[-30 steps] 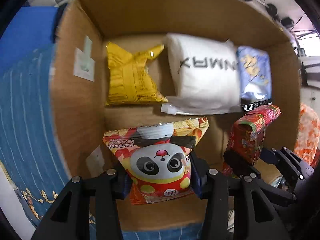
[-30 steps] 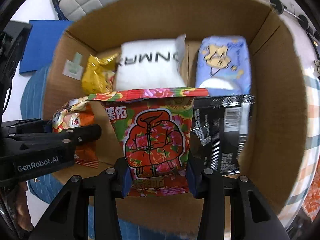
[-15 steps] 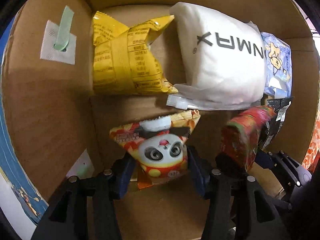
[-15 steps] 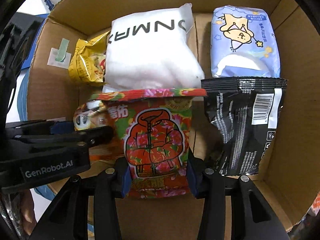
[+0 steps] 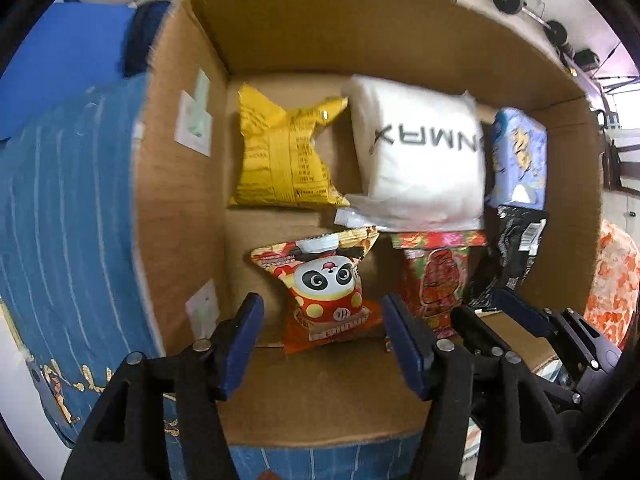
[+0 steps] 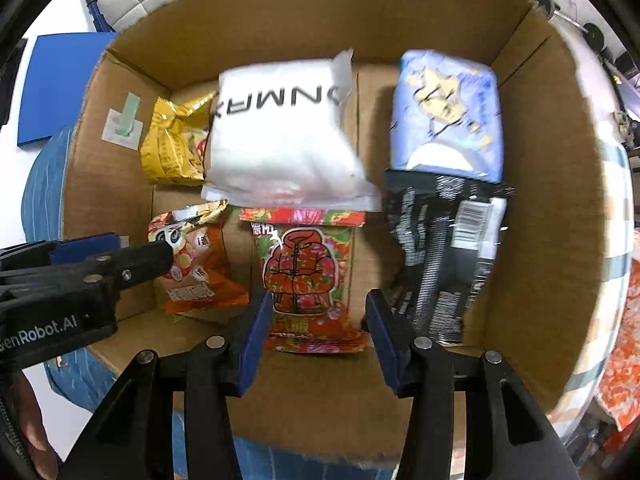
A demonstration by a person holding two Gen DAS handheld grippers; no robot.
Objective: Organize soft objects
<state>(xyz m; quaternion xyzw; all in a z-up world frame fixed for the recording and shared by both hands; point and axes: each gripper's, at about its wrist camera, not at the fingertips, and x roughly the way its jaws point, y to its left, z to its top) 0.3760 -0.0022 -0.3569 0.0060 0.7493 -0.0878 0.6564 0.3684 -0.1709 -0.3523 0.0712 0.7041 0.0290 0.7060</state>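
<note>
Six soft packs lie in the cardboard box (image 6: 532, 80), and both grippers stand with fingers spread wide, holding nothing. The left gripper (image 5: 322, 344) straddles the panda snack bag (image 5: 326, 292), which rests on the box floor near the left wall; the right gripper (image 6: 316, 334) straddles the red floral packet (image 6: 310, 280), lying mid-floor just beside it. Behind these, toward the box's far wall, sit the yellow bag (image 5: 282, 156), the white pouch (image 6: 280, 136) and the blue tissue pack (image 6: 448, 116); the black bag (image 6: 444, 252) leans by the right wall. The risk, as I judge it, lies in drawing out: each blue finger sits close to its packet's edge and could snag the crimped film, dragging it askew. The white pouch's lip overlaps the floral packet's top, so any tug there might shift both.
</note>
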